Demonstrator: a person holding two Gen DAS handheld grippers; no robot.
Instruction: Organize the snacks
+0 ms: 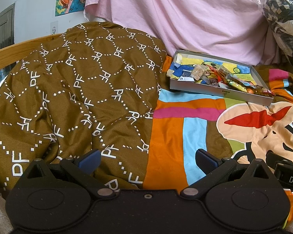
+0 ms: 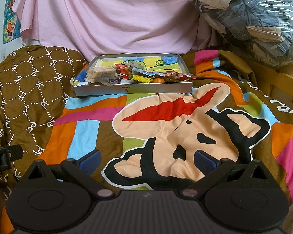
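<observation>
Grey tray (image 2: 134, 91) on the bed holds the snacks (image 2: 138, 75) heaped at its near edge. Both my grippers (image 1: 146, 159) (image 2: 146, 159) hang well short, fingers spread, empty. Any pick: pinch one wrapper, not the heap.

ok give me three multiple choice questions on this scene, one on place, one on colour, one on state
1. Where are the snacks?
A. in the tray
B. on the brown quilt
C. in the left tool

2. What colour is the sheet hung behind the tray?
A. green
B. pink
C. black

3. How do the left tool and right tool stand?
A. both shut
B. both open and empty
C. one holds a snack

Answers: 1 A, the wrappers lie piled inside the tray's walls; 2 B, pink cloth drapes behind it; 3 B, both wrist views show the fingers spread with only bedding between.
</observation>
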